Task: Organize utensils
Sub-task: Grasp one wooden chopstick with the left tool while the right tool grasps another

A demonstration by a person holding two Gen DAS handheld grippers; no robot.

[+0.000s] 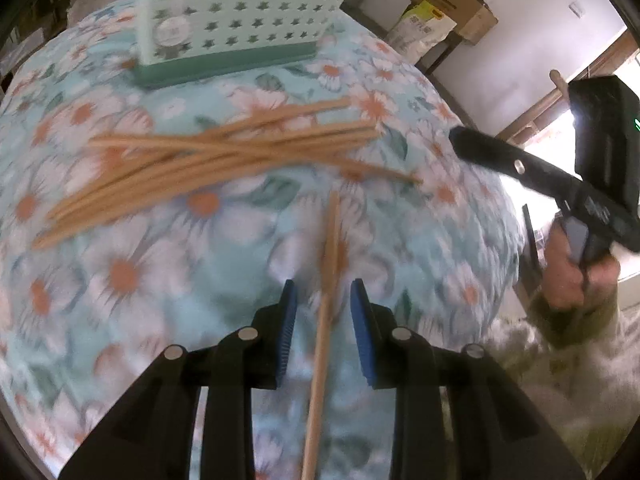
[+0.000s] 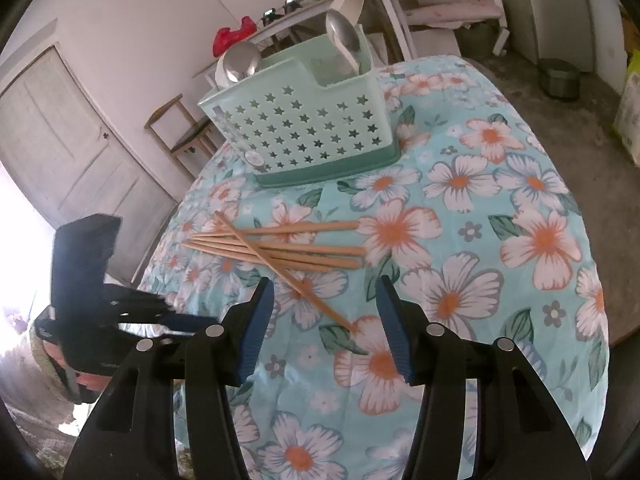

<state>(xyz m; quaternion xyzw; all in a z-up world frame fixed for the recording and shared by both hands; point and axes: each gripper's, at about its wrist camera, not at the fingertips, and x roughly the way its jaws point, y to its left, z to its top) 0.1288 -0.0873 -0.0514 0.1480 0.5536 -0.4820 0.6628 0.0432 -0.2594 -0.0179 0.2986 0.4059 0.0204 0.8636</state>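
Chopstick between the left tongs

Left tongs (image 1: 323,296) point steeply down over the floral tablecloth (image 2: 500,208). A single wooden chopstick (image 1: 326,312) runs lengthwise through the gap between the blue pads (image 1: 288,332); a clear gap shows on each side of it, so the pads stand apart and do not press on it. Left view is blurred.

Right tongs (image 2: 326,292) hang above the near part of the tabletop, pads wide apart, nothing between them. A hand (image 1: 568,280) grips their handle.

Chopstick pile (image 2: 280,248) lies loose near the middle of the tabletop, most sticks roughly parallel, one crossing them diagonally toward the near edge.

Mint utensil caddy (image 2: 304,136) with star cutouts stands upright beyond the pile, toward the far edge. Metal spoons (image 2: 240,64) and a white ladle (image 2: 352,0) stick up out of it.
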